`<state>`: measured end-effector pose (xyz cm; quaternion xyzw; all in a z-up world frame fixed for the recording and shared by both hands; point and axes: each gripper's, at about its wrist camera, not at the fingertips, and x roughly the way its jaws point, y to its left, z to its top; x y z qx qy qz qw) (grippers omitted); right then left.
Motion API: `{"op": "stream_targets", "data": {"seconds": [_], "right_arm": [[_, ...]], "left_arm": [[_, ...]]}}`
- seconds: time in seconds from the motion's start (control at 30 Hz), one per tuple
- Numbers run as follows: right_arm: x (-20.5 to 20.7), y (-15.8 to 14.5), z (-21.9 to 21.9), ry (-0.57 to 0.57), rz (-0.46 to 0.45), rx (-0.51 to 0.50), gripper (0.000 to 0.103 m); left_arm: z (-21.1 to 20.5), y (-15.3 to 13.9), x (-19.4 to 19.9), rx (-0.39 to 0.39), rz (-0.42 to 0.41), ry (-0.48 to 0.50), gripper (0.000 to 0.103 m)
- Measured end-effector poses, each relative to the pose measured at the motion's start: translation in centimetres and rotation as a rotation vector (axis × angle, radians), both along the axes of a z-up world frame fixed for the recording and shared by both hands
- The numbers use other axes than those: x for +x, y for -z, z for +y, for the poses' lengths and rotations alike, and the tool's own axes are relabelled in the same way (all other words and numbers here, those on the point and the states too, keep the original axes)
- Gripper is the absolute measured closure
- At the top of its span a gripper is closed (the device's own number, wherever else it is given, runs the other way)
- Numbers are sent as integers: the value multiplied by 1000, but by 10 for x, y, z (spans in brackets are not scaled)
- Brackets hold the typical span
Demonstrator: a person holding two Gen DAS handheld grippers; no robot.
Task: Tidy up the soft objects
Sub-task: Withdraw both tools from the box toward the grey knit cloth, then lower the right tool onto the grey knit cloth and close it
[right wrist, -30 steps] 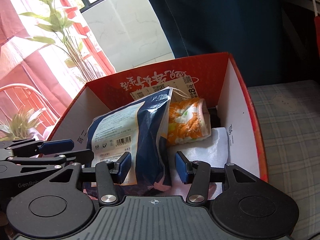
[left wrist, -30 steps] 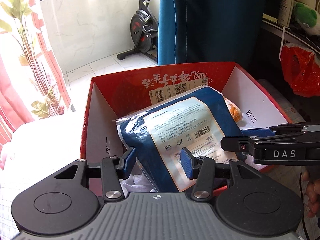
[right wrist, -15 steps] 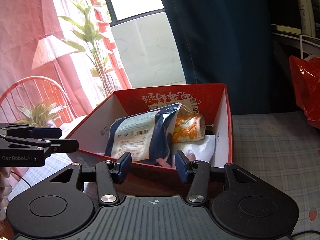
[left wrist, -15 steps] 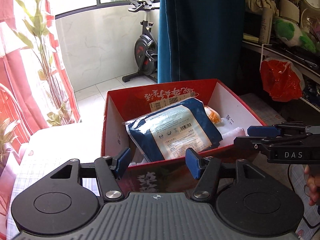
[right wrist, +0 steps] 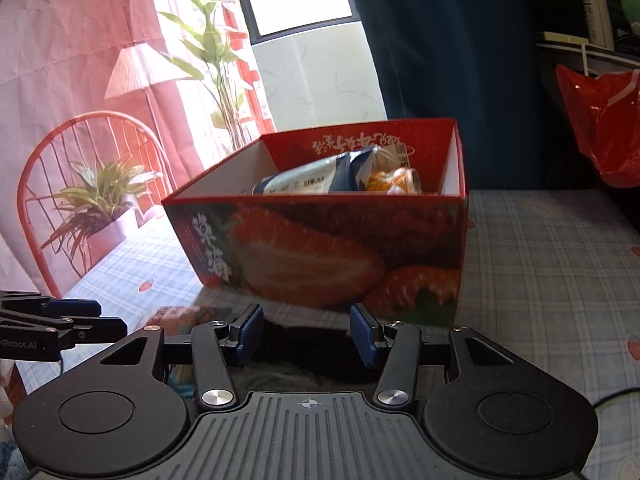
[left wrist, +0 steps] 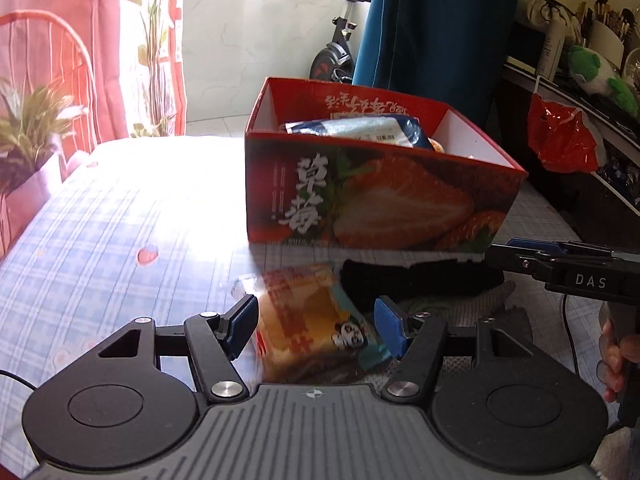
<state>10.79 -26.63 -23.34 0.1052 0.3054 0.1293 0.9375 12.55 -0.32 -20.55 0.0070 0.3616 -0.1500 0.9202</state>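
Note:
A red strawberry box (left wrist: pixel 384 200) (right wrist: pixel 320 248) stands on the checked tablecloth (left wrist: pixel 120 240). Inside it lie a blue and white packet (left wrist: pixel 360 130) (right wrist: pixel 312 180) and an orange patterned cloth (right wrist: pixel 396 180). In front of the box, an orange snack packet with a panda (left wrist: pixel 312 320) lies on the table between the pads of my open left gripper (left wrist: pixel 316 328), not pressed by them. A black cloth (left wrist: pixel 420 280) (right wrist: pixel 296 340) lies beside it, under my open right gripper (right wrist: pixel 308 332). Each gripper shows at the edge of the other's view: the right gripper (left wrist: pixel 520 256) and the left gripper (right wrist: pixel 80 320).
A grey cloth (left wrist: pixel 500 312) lies by the black one. A red plastic bag (left wrist: pixel 560 140) (right wrist: pixel 600 128) hangs at the right by cluttered shelves. A potted plant (left wrist: pixel 28 152) and a red chair (right wrist: pixel 80 184) stand left. A blue curtain (left wrist: pixel 432 20) hangs behind the box.
Both grippers have drawn back from above the box to the table in front of it. The left jaws have widened. The snack packet and black cloth have come into view.

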Motion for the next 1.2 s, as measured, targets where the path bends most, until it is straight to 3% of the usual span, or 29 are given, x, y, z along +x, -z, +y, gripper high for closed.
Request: {"op": "stream_targets", "data": {"seconds": [0.3, 0.47, 0.83, 0.97, 1.13, 1.2], "right_arm": [[-34, 35, 20, -40, 28, -119, 58], [-36, 49, 23, -32, 68, -122, 57], [-55, 54, 23, -13, 30, -100, 57], [-59, 50, 19, 40, -23, -97, 45], [-56, 57, 16, 81, -26, -139, 42], [-55, 60, 16, 88, -21, -139, 39]], "left_arm": [[-5, 45, -18, 41, 127, 46, 36], [-6, 56, -14, 63, 122, 37, 36], [-8, 64, 0, 90, 74, 13, 34], [-8, 66, -4, 96, 55, 17, 31], [-10, 67, -5, 99, 44, 23, 25], [-10, 67, -5, 86, 48, 27, 18]]}}
